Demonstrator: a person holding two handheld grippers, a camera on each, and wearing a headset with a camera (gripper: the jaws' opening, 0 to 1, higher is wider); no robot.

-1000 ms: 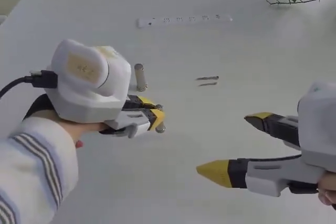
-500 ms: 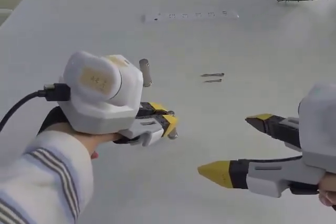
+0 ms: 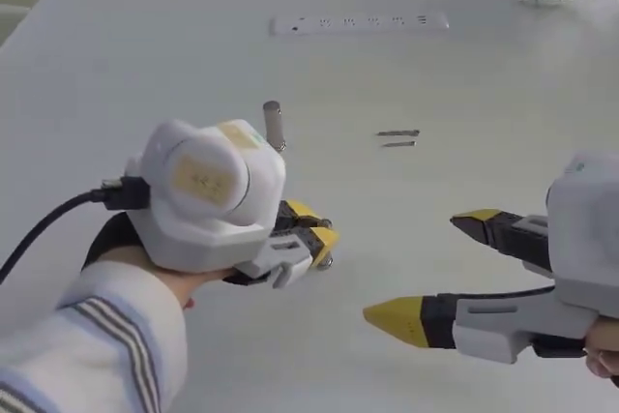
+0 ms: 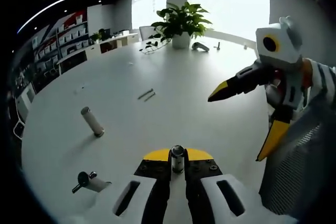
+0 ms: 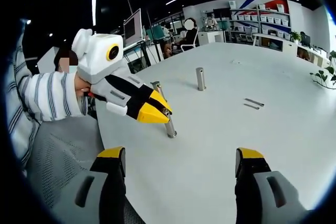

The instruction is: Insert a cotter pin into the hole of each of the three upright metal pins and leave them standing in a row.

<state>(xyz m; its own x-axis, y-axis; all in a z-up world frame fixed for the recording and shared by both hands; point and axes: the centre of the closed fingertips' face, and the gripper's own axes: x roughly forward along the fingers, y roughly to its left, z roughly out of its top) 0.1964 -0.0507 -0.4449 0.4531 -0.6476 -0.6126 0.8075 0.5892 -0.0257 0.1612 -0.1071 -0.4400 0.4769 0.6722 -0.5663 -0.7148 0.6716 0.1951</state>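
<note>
White workbench (image 3: 484,74) stretches under both tools. On it the yellow-tipped left gripper (image 3: 322,241) clamps a short grey metal pin (image 4: 177,158) upright, base down, probably steadying it for insertion. Beside it the right gripper (image 3: 411,268) hangs spread wide, empty. Two thin loose cotter pins (image 3: 397,137) lie ahead of it, well apart.

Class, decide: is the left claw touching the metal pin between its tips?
Touching. The left gripper view shows the left claw shut on the metal pin.
</note>
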